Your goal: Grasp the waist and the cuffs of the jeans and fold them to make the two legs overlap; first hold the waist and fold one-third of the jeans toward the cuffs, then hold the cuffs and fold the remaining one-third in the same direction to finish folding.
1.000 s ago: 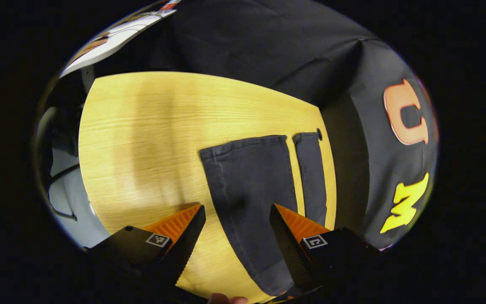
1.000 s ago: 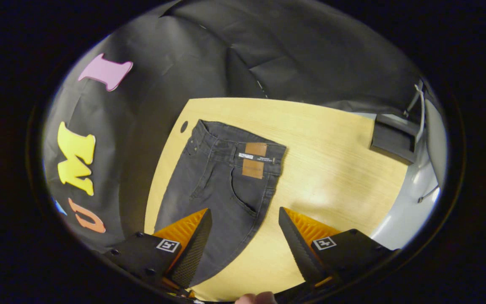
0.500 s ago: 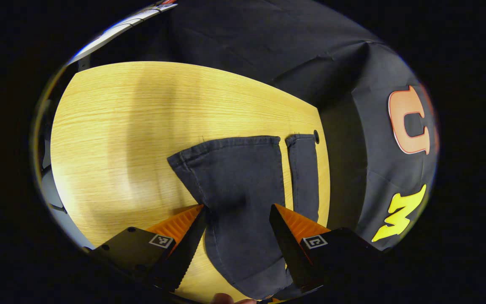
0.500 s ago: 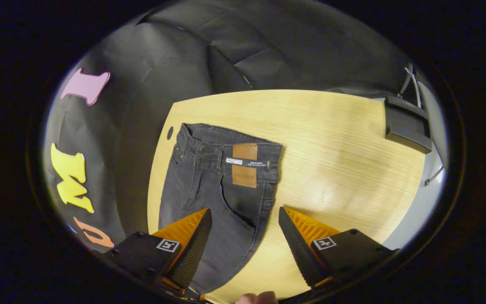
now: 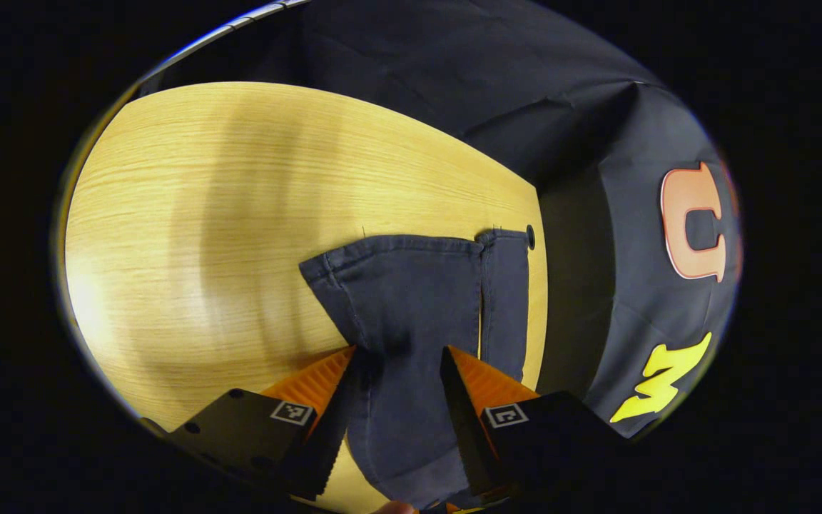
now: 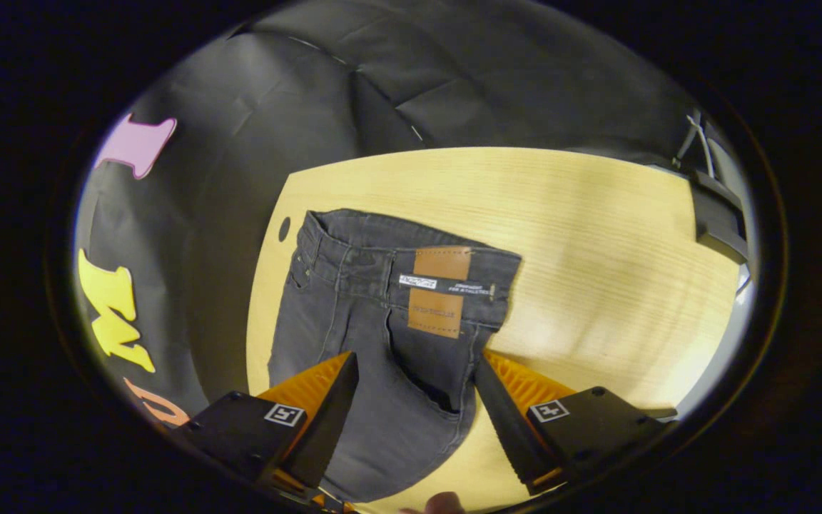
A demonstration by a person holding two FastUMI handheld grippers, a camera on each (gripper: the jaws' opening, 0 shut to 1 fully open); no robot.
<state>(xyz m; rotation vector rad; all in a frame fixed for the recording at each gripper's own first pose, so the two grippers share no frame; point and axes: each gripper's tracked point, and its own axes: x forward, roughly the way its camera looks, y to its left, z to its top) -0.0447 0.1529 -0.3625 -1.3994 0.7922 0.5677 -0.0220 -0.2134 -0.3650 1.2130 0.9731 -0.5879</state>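
Dark grey jeans lie flat on the wooden table (image 5: pixel 204 214). In the left gripper view the near leg's cuff (image 5: pixel 397 257) spreads wide, with the far leg's cuff (image 5: pixel 505 246) right beside it. My left gripper (image 5: pixel 398 353) is open and low over the near leg, its fingers straddling the cloth. In the right gripper view the waistband (image 6: pixel 382 268) with its brown leather patch (image 6: pixel 441 263) lies ahead. My right gripper (image 6: pixel 414 360) is open, with the hip and pocket area between its fingers.
The jeans lie along the table edge by the black cloth wall, near a small round hole (image 6: pixel 284 228) in the tabletop. A dark object (image 6: pixel 721 214) stands past the table's far right. Bare wood (image 6: pixel 596 235) stretches beside the jeans.
Both grippers have dropped closer to the jeans. The left fingers have narrowed a little around the near leg, whose cuff now lies against the far one. The waistband looms larger in the right gripper view.
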